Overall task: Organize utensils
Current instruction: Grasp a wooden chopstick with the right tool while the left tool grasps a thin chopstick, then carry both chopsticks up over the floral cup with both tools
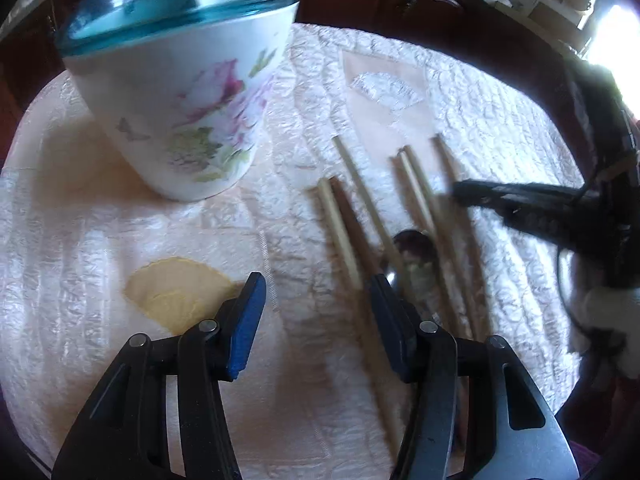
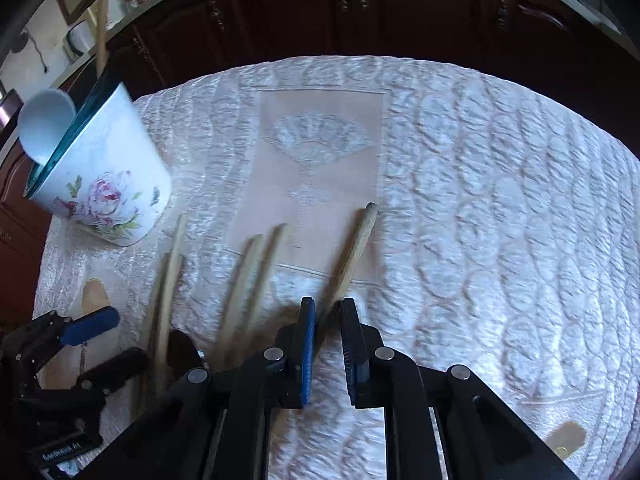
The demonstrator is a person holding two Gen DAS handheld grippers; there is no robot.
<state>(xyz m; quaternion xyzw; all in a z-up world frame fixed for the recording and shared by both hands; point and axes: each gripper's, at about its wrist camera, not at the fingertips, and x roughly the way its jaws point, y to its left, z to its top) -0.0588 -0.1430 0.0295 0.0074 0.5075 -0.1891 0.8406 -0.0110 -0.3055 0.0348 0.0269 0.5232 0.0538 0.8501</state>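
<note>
Table: round one with a crinkly white-pink quilted cloth, dark wooden cabinets behind it.
Holder: floral cup with a teal rim, standing at the far left of the cloth, well apart from the sticks. There's a white scoop-like thing poking out of it, plus one stick.
Chopsticks: a loose fan of wooden chopsticks lying flat mid-table, some pale, one darker.
In the way: a dark spoon sits tangled among the sticks, its bowl right between two of them, so that spot's crowded.
Left gripper: spread, nothing between the blue pads, hovering low with its right finger over the nearest sticks.
Right gripper: jaws nearly together, pinching the near end of the thick rightmost chopstick, whose far end rests on the cloth.
</note>
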